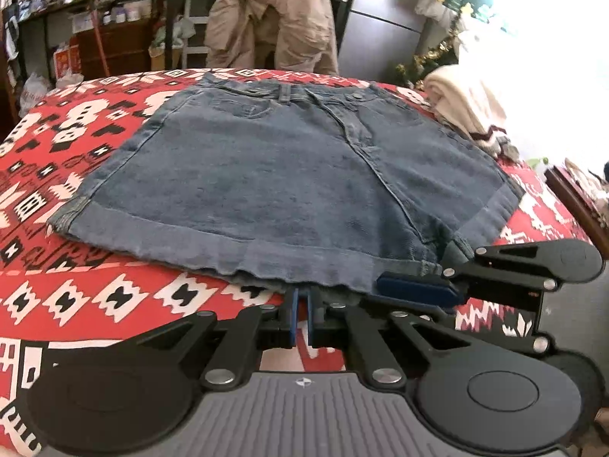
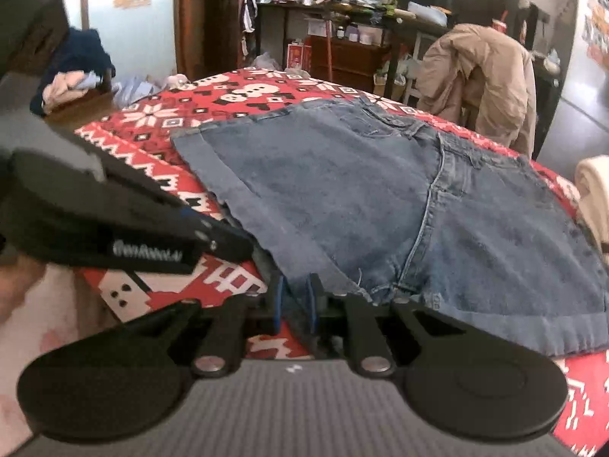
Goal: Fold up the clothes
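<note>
Jaws pinching denim shorts [image 1: 289,167] hem, cream sweater [image 1: 464,106] beside

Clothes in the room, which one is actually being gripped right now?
The denim shorts, spread flat on the red patterned cloth; both grippers pinch their near hem. The tan jacket hangs over a chair and the cream garment lies untouched.
</note>
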{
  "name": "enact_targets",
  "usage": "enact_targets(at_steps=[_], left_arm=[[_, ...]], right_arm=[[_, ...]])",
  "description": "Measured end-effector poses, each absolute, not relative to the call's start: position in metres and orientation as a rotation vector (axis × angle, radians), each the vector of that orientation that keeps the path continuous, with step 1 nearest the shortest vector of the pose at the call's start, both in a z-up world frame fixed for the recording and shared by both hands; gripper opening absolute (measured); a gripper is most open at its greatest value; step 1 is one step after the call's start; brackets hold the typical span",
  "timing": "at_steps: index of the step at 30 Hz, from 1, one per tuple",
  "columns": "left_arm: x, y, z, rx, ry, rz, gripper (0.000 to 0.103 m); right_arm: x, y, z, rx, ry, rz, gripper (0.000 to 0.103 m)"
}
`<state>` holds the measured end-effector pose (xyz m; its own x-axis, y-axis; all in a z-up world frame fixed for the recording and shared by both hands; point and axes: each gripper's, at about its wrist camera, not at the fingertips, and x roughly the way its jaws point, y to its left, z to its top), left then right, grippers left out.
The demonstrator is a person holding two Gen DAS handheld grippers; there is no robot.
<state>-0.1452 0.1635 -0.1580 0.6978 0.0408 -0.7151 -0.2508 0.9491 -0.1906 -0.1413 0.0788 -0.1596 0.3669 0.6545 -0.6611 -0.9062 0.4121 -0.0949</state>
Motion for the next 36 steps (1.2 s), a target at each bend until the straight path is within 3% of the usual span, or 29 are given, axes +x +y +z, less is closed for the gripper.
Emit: enact_targets(at_steps=[10, 14, 36], left_arm=[[-0.148, 0.172, -0.153, -0.377, 0.764, 0.135, 0.004], [-0.148, 0.178, -0.153, -0.444, 0.758, 0.115, 0.004], [-0.152, 0.208, -0.182, -1.013, 0.666, 0.04, 0.007]], right_arm=[[-0.17, 0.086, -0.169, -0.732, 0.38, 1.04, 0.014], [-0.176, 0.085, -0.172, -0.779, 0.322, 1.03, 0.002], [-0.178, 0.079, -0.163, -0.744, 0.295, 1.023, 0.0]])
